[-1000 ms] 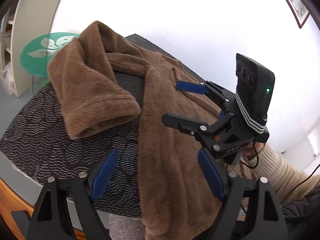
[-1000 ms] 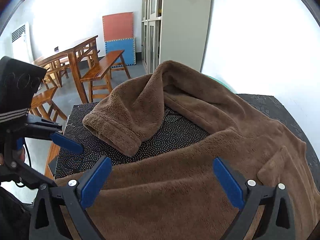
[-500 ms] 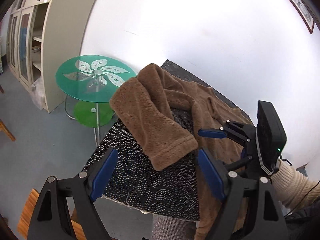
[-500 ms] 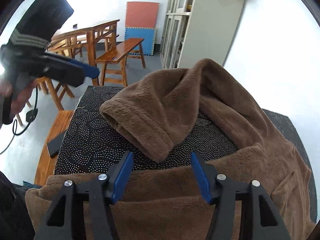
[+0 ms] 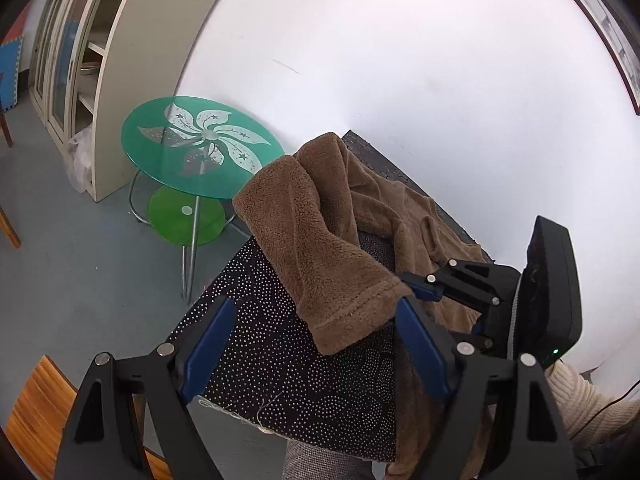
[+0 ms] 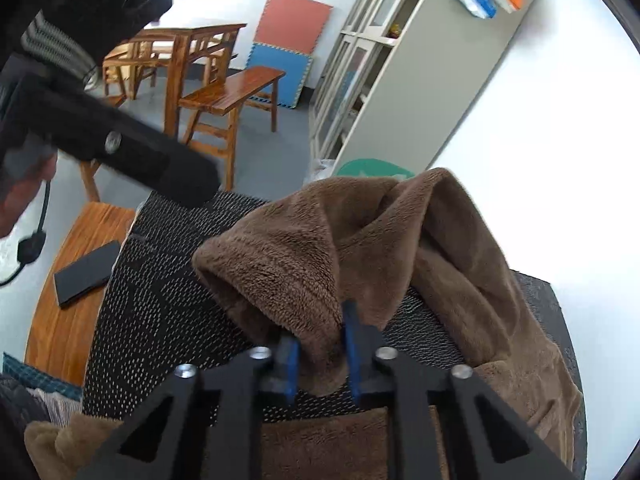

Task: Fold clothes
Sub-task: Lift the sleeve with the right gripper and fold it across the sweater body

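Observation:
A brown fleece garment (image 5: 400, 208) lies on a dark dotted mat (image 5: 280, 360). Its sleeve (image 5: 312, 248) is folded across the mat toward me. In the right wrist view my right gripper (image 6: 322, 356) has its jaws closing, and the blue pads pinch the edge of the sleeve cuff (image 6: 280, 280). The left wrist view shows that gripper (image 5: 420, 290) at the cuff's right corner. My left gripper (image 5: 316, 344) stands open just short of the cuff, with nothing between its pads. It appears blurred at the upper left (image 6: 180, 176) in the right wrist view.
A round green glass table (image 5: 200, 148) and a beige cabinet (image 5: 92, 60) stand beyond the mat's far end. Wooden benches (image 6: 236, 88) are further off. A wooden seat holding a flat black slab (image 6: 86, 272) sits beside the mat. A white wall runs along the right.
The right jaws went from wide open to pinching the sleeve cuff. The left gripper drew back and turned left, bringing the mat's near edge, the floor and the green table into view.

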A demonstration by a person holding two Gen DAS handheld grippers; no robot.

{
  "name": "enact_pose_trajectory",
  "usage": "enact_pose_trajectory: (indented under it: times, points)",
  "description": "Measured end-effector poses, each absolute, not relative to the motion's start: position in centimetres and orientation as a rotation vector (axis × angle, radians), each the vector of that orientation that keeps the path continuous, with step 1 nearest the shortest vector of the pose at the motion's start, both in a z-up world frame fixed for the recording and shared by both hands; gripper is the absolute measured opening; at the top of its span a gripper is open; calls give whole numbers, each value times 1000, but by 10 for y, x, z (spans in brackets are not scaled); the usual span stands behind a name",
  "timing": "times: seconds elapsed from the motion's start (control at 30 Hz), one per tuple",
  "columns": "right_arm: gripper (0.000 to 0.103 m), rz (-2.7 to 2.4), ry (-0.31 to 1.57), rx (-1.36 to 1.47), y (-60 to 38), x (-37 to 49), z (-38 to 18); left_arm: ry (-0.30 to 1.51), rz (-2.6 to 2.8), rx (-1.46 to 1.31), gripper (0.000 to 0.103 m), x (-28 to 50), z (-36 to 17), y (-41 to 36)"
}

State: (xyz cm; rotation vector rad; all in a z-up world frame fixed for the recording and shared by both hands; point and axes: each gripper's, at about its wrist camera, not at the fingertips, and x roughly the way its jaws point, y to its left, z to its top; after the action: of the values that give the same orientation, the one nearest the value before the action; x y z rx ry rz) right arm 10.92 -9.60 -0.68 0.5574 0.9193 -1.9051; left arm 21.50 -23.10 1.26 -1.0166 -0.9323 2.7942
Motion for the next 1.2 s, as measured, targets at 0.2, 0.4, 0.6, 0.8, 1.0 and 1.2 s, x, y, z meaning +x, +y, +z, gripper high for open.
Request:
enact_pose_trajectory:
  times: [0.2,0.4,0.6,0.8,1.0,1.2]
  points:
    - [9,-2084,744,558,-72,85,36,-946,2782,-979,85,207,16,-226]
    - [8,-2278,633,500,-44,57,92,-897,2728,-983,85,181,20,-207]
    - [8,-2460,517,438,-8,29,146,-776,2725,-1017,85,142,30,-187]
    - [8,-2610,436,372,42,16,189,-659,2700,-1041,85,99,37,-165]
    - [8,-2727,393,367,88,7,201,-534,2679,-1119,85,56,32,-139]
    - [8,-2843,266,409,152,-7,201,-393,2701,-1183,85,21,29,-115]
